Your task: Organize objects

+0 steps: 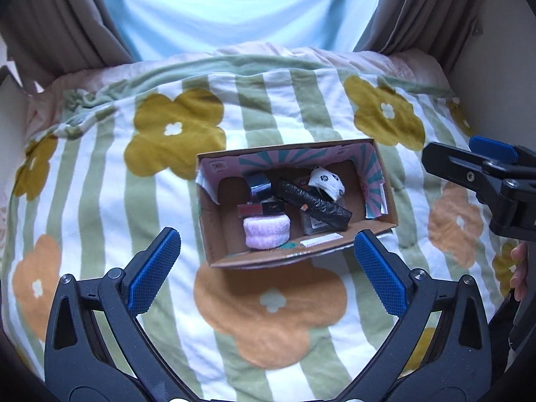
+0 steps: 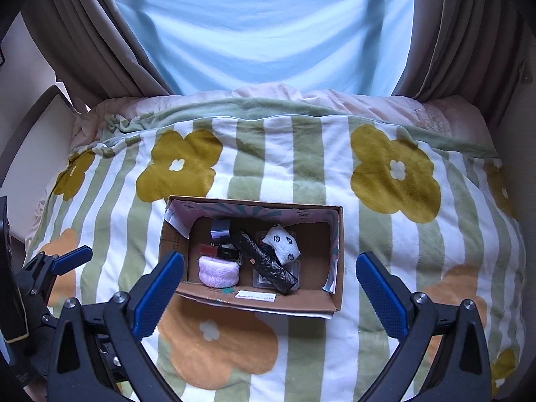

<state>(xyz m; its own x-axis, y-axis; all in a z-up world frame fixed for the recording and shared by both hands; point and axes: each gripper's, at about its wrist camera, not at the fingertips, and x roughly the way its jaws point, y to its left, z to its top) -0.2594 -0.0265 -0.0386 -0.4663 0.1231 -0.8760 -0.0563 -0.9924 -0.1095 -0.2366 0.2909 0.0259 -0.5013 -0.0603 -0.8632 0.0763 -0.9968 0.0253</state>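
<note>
since the small things are gathered inside the cardboard box [image 1: 294,254] on the flowered blanket [image 1: 100,174], the tidying looks close to done: a pink cloth roll [image 1: 266,232], a black wrapped tube [image 1: 313,202] and a white patterned sock [image 1: 326,181] lie side by side on its floor. the left gripper [image 1: 268,268] and the right gripper [image 2: 268,288] both hover above the box with jaws spread wide and holding nothing, probably ready for whatever is left.
</note>
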